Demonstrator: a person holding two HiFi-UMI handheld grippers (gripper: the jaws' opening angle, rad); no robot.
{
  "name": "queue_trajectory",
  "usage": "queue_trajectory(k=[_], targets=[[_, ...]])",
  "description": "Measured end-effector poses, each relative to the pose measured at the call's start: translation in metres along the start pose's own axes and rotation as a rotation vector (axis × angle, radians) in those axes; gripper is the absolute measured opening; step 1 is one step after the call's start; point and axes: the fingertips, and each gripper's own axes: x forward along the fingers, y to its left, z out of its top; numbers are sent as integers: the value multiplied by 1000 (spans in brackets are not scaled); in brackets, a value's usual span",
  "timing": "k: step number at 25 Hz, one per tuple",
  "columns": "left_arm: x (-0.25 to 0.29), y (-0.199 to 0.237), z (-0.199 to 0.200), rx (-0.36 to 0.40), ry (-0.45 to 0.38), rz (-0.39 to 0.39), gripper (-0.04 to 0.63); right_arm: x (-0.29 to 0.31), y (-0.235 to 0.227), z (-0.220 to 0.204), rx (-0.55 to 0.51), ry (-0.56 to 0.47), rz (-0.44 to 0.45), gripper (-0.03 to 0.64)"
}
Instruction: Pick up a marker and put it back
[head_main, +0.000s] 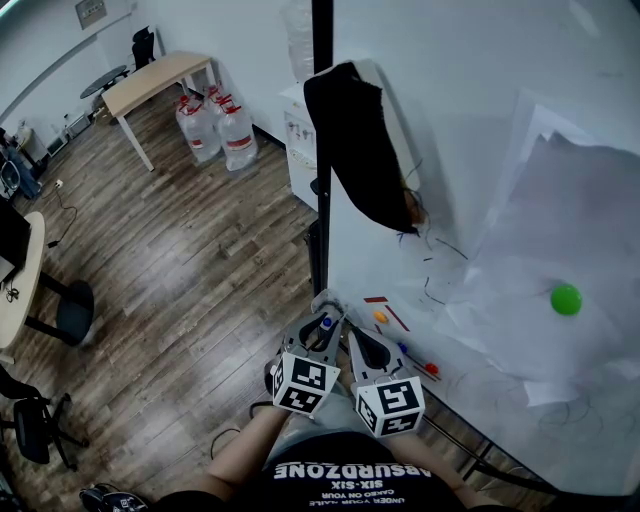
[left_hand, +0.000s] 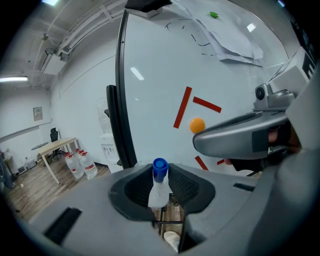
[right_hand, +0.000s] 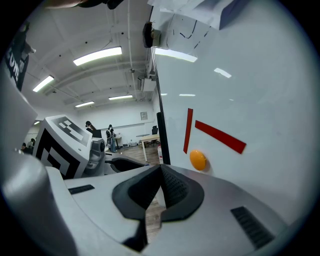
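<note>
My left claw (left_hand: 161, 186), jaws clamped on the blue-capped marker (left_hand: 158, 191) at lower centre, needed a firm, level grip for returning it to the whiteboard (left_hand: 160, 65); my right claw (right_hand: 159, 192) was shut, empty.

The grey left gripper (head_main: 325, 308) and right gripper (head_main: 357, 340) bear black-and-white marker cubes (head_main: 305, 385) and black ribbed jaws.
</note>
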Motion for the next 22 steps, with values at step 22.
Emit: queue_trajectory(k=[22], targets=[[-11, 0, 19, 1, -44, -10, 100, 0, 3, -1, 3, 8, 5, -2]])
